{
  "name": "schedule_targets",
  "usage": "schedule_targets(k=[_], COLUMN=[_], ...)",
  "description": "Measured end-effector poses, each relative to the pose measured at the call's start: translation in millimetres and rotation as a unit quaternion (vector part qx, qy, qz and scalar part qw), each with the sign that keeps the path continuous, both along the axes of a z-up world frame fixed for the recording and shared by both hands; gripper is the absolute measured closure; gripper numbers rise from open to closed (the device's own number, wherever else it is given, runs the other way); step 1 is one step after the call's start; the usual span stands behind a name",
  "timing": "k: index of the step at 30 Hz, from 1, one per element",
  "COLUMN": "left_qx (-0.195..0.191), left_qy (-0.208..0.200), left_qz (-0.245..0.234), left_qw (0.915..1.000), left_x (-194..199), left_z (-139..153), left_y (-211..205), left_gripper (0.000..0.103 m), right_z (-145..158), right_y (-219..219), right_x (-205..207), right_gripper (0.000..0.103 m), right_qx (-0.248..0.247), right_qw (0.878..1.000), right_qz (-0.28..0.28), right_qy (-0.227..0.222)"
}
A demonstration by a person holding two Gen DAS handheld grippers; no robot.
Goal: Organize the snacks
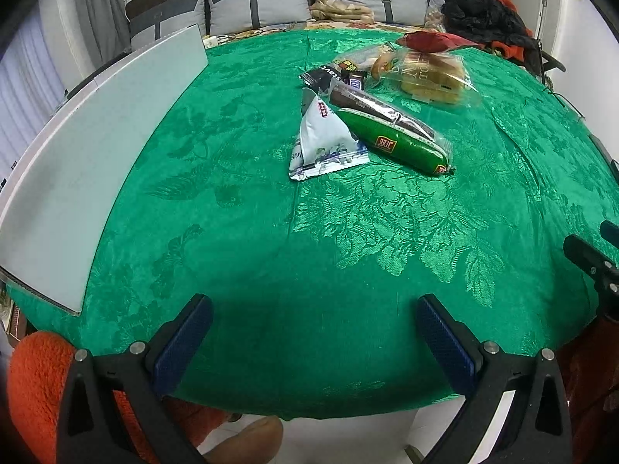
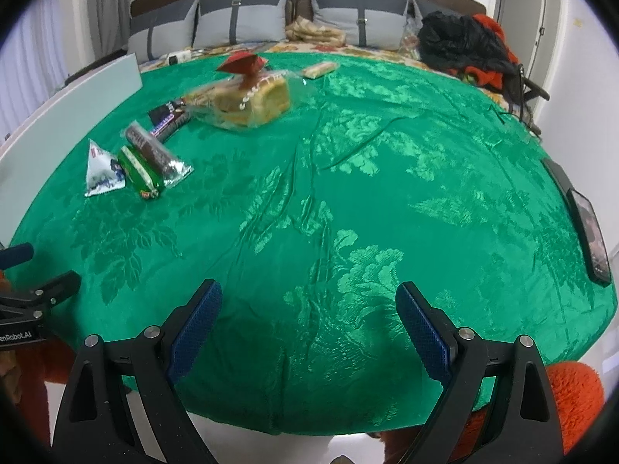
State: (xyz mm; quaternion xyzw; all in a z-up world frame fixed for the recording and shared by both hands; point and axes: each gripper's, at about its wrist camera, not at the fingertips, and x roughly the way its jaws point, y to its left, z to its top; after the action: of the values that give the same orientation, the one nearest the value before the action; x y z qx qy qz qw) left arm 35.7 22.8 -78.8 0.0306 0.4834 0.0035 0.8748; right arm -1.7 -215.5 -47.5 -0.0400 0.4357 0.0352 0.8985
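Both grippers, left (image 1: 315, 342) and right (image 2: 309, 328), hover spread and empty over the cloth (image 1: 271, 232), snacks (image 1: 371, 116) well ahead.

A white pouch (image 1: 323, 143) shaped like a triangle lies by a green sausage (image 1: 398, 143). A brown bar (image 1: 371, 106) in clear wrap leans on the sausage. Behind them are dark candy bars (image 1: 336, 75) and bagged bread (image 1: 429, 75).

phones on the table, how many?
2, both dark and lying flat at the table's right edge in the right wrist view: one nearer, one just beyond it, farther from the camera. Anything past that edge is out of view.
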Motion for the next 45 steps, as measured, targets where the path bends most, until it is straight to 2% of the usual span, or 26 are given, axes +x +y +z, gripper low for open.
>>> schedule_targets(k=[16,45], left_qx=[-0.01,-0.029], left_qy=[0.002,0.008], left_qz=[0.002,0.003], left_qw=[0.9999,0.9996], left_x=[2.1,2.2], left_z=[-1.9,-3.3], left_y=[3.8,9.2], left_gripper=[0.0,0.0], right_z=[-11.0,-13.1], right_y=[5.1,2.3], right_x=[2.2,4.4], right_gripper=[0.01,0.009], right_qx=[-0.004,0.011], right_qw=[1.0,1.0], right_qz=[0.006,0.003], right_qy=[0.026,0.028])
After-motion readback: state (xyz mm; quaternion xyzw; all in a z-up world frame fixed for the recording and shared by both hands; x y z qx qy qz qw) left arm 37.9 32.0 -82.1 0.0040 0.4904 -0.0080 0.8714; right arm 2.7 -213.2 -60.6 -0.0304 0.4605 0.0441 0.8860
